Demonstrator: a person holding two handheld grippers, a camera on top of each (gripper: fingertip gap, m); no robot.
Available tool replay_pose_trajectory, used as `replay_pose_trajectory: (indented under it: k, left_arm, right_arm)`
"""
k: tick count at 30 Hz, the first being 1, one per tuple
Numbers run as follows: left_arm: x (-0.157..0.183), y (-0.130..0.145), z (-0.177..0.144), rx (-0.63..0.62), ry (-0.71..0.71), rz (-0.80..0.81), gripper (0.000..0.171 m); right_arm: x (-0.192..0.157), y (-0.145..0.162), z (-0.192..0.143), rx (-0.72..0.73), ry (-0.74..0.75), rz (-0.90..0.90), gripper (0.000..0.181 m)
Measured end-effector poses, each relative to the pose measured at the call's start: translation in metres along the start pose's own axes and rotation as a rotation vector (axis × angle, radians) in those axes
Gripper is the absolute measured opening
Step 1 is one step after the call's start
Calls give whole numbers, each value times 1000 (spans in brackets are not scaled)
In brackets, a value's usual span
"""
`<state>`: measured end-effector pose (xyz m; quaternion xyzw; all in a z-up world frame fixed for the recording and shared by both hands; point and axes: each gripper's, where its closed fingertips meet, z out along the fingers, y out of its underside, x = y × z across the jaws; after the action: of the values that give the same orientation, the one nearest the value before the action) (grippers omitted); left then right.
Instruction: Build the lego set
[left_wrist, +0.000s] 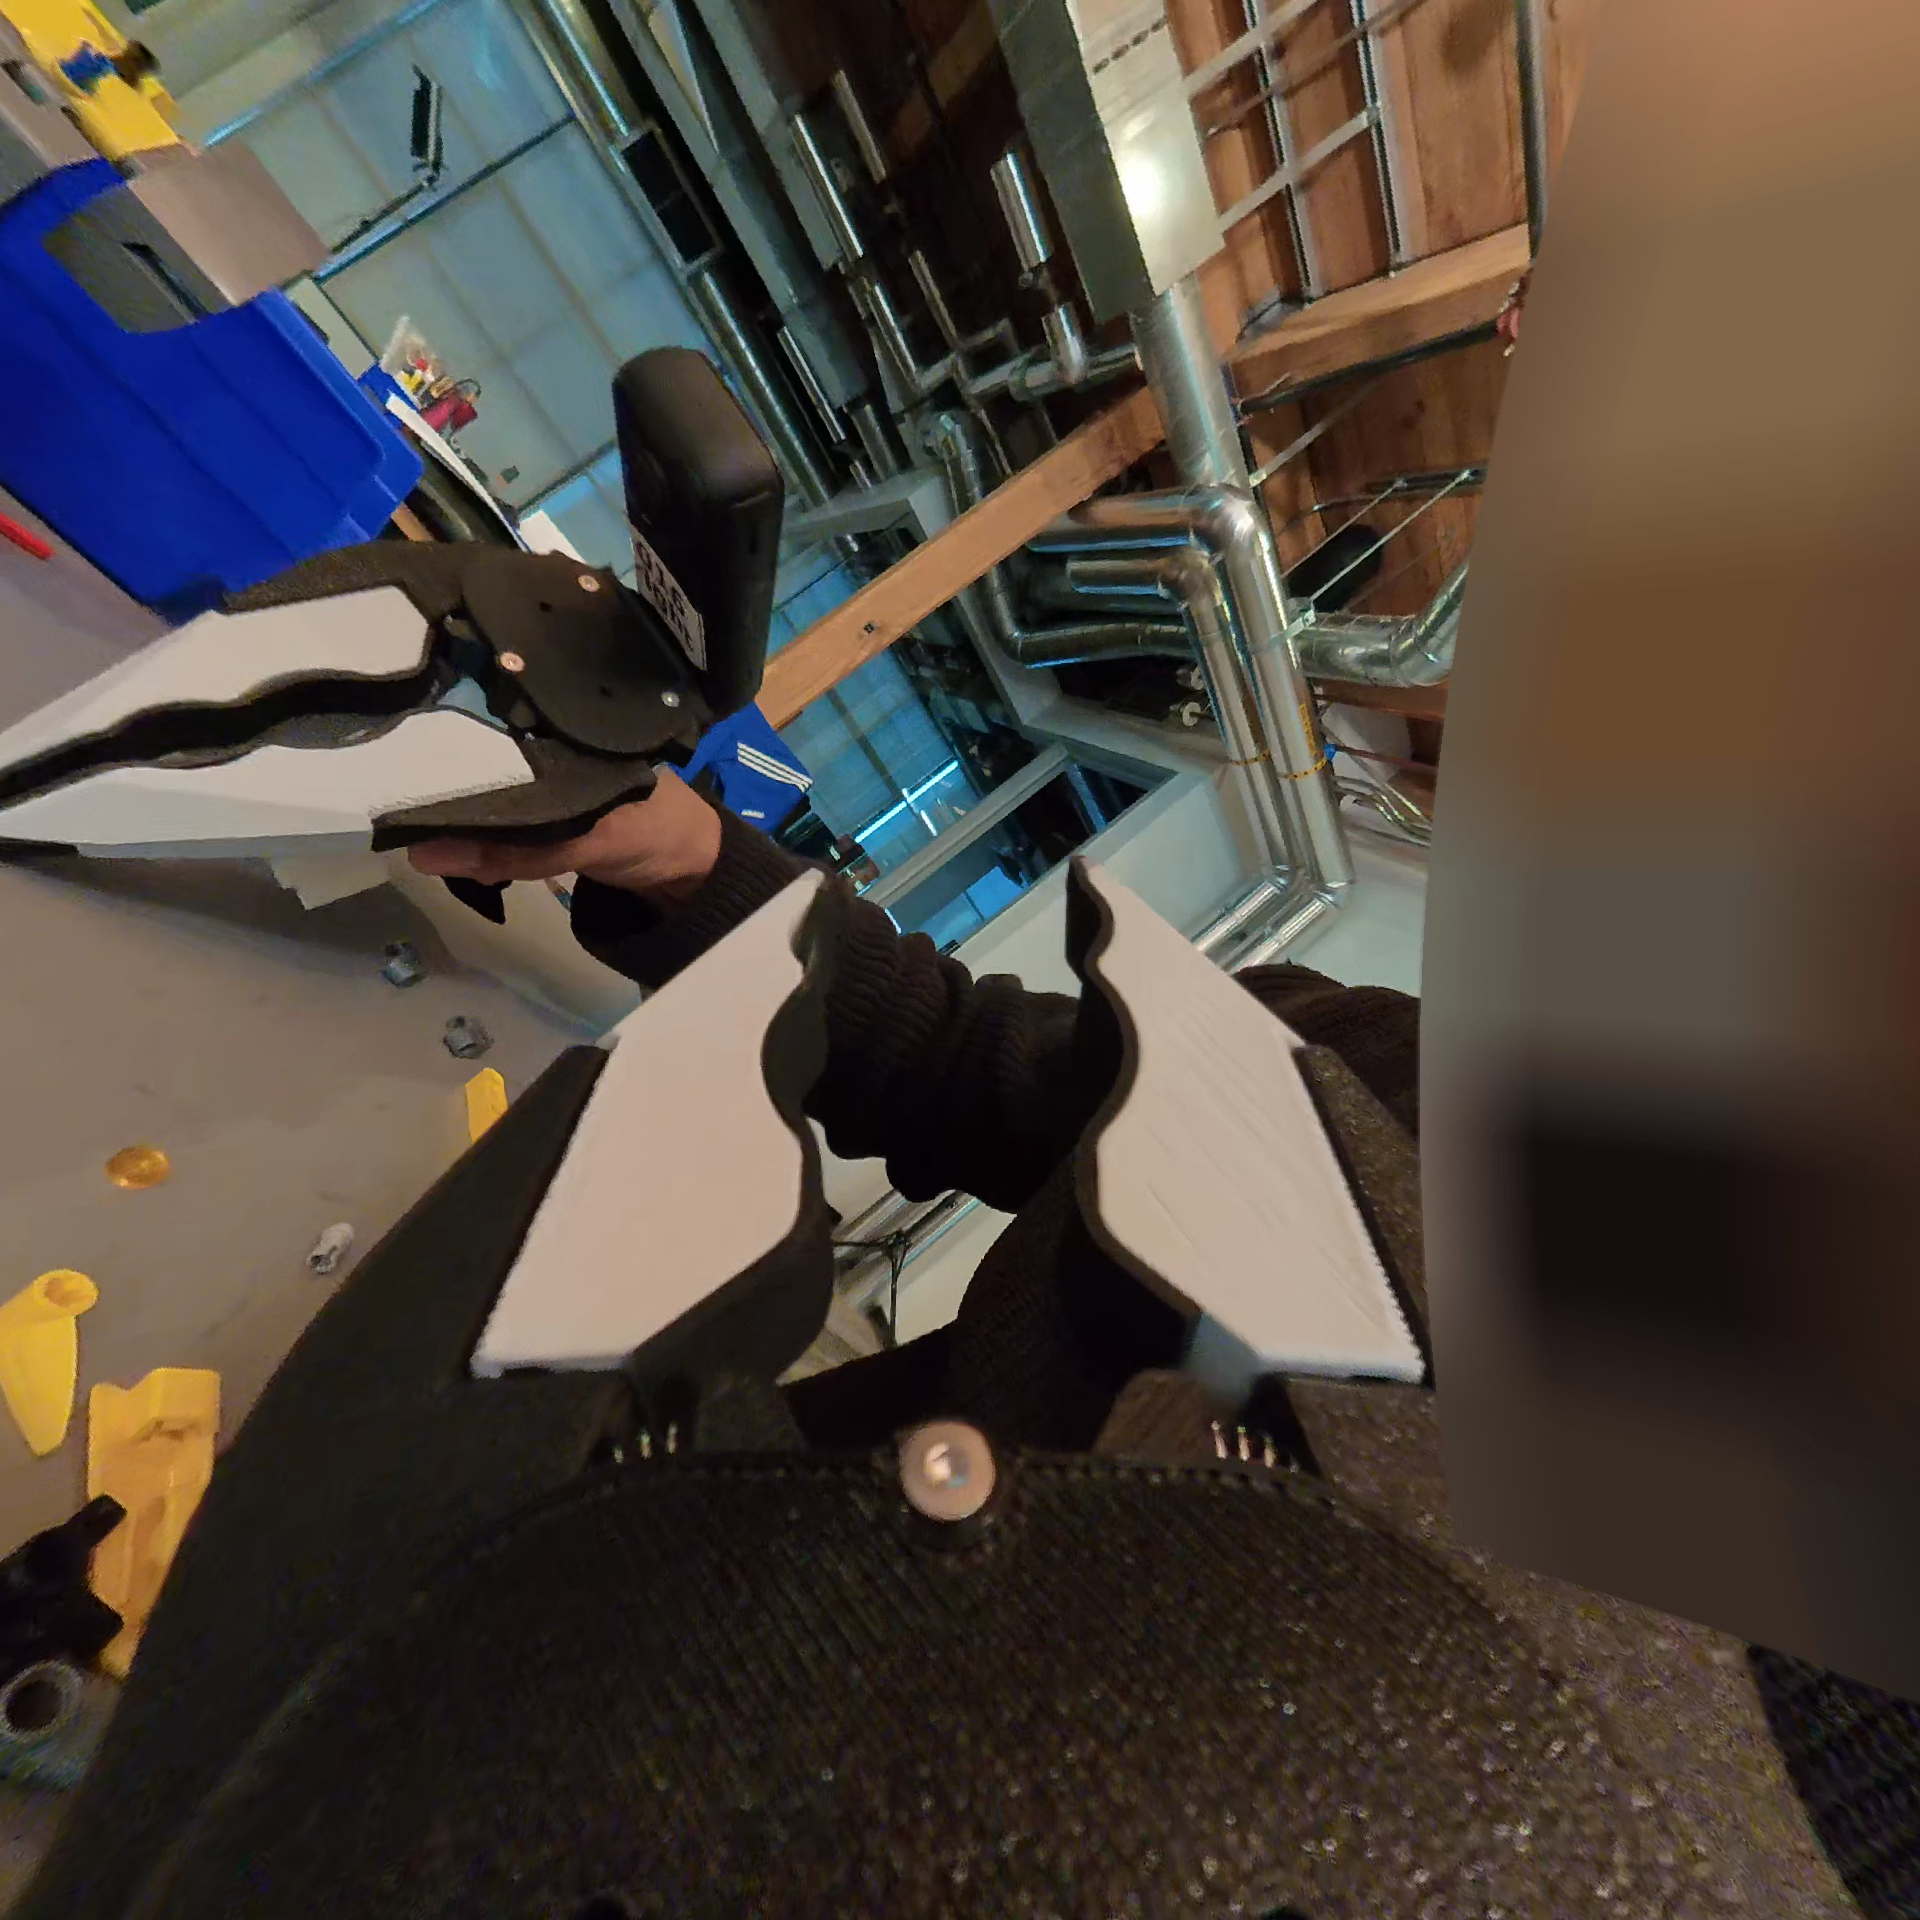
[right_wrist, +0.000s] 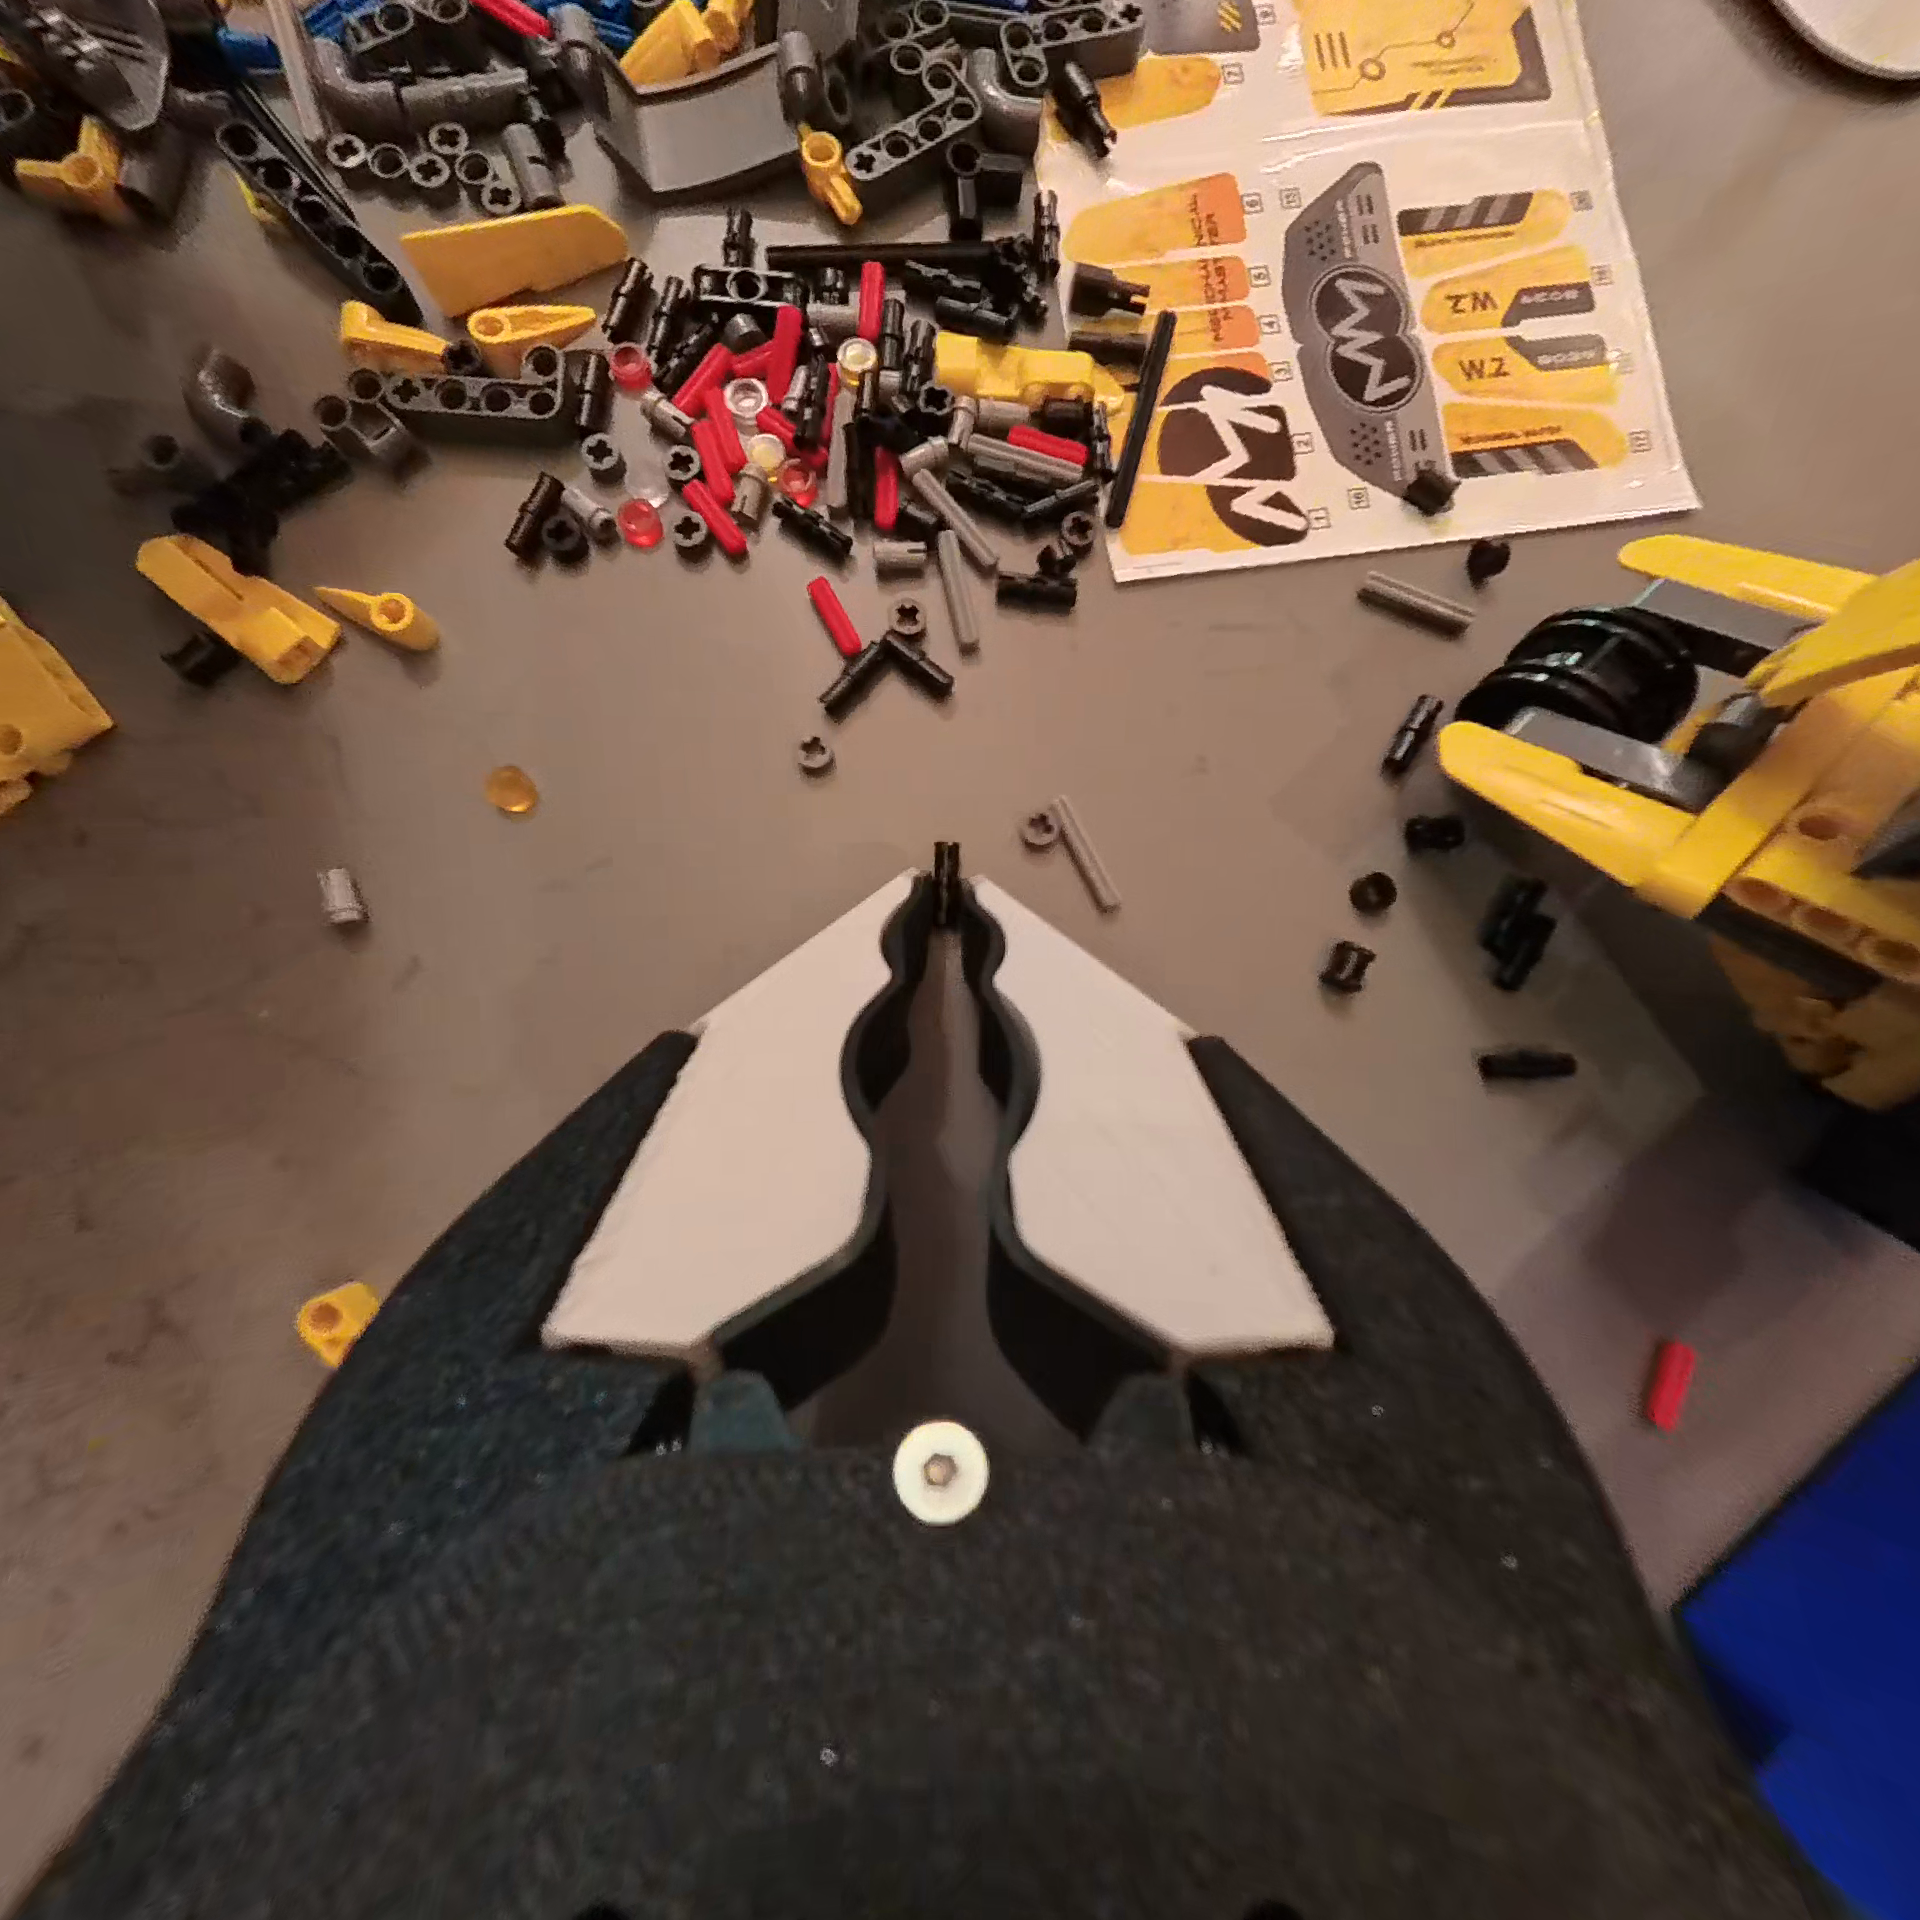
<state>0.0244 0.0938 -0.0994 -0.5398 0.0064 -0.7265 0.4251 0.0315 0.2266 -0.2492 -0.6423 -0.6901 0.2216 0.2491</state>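
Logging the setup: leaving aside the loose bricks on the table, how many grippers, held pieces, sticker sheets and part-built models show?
Grippers: 2 (left gripper, right gripper)
Held pieces: 1 (black pin between the right fingers)
Sticker sheet: 1
Part-built yellow model: 1
Total: 5

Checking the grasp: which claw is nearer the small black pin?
Right. The right claw is shut on the black pin at its tips; the left claw is open, raised off the table.
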Motion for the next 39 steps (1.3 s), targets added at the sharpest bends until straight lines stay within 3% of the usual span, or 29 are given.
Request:
replay_pose_trajectory:
  k: [4,9,12,18,22,25,28,35,39]
  left_arm:
    - [-9,-9,-5,55,-63,7,58]
    - [-26,-22,-14,128,-207,67,54]
    - [-28,-19,-14,108,-223,81,47]
    - [-18,-11,-9,58,-158,82,13]
    - [-14,-12,-10,62,-123,74,6]
    - [-10,-6,-6,31,-96,65,17]
    - [-10,-7,-7,29,-97,70,6]
    - [-1,-8,-6,39,-46,73,14]
    - [0,-9,-6,42,-32,56,10]
  right_arm:
    - [-18,-25,-15,101,21,-52,4]
    - [-74,-96,-71,443,63,-282,4]
    - [-96,-113,-88,498,140,-405,3]
    - [-109,-117,-91,444,261,-558,3]
    - [-112,-116,-90,437,260,-578,3]
    - [-112,-116,-88,430,253,-568,3]
    - [-115,-120,-90,459,236,-561,4]
    - [-116,-124,-97,536,196,-520,4]
    - [-118,-122,-99,541,186,-516,3]
